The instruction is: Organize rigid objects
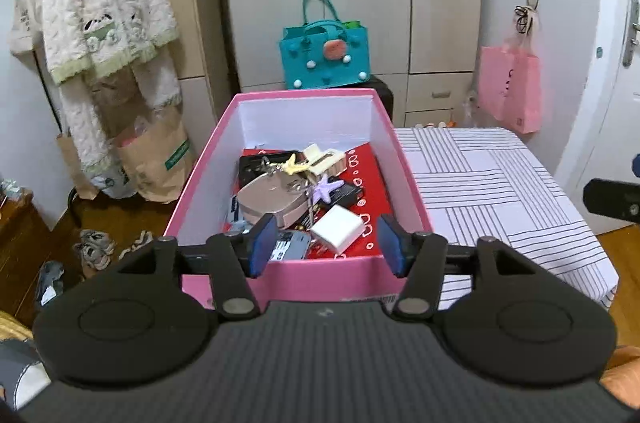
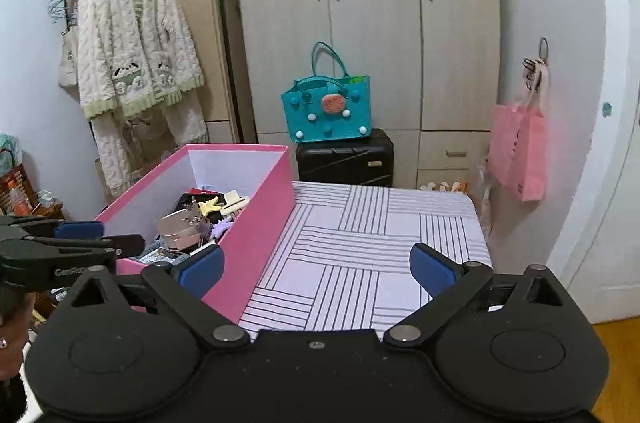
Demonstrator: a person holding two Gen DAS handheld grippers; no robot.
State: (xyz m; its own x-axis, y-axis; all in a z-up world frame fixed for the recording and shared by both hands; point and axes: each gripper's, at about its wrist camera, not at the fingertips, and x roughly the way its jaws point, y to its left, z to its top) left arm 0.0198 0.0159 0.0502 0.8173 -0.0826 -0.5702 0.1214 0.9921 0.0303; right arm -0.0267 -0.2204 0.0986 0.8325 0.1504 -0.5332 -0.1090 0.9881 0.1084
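Observation:
A pink box [image 1: 200, 159] with white inner walls stands on the left part of a striped table [image 1: 492, 183]. Inside lie a white charger cube [image 1: 338, 228], a purple starfish clip [image 1: 326, 188], a beige compact case [image 1: 268, 197], a cream hair clip [image 1: 326, 159] and other small items on a red sheet. My left gripper [image 1: 326, 245] is open and empty above the box's near edge. My right gripper [image 2: 316, 269] is open and empty over the tablecloth [image 2: 380, 243], right of the box [image 2: 256, 223]. The left gripper [image 2: 80, 235] also shows in the right wrist view.
A teal bag [image 2: 328, 111] sits on a black suitcase [image 2: 346, 157] behind the table, before wardrobes. A pink bag [image 2: 520, 147] hangs at the right. A white cardigan [image 1: 104, 3] hangs on a rack at the left, above paper bags and shoes on the floor.

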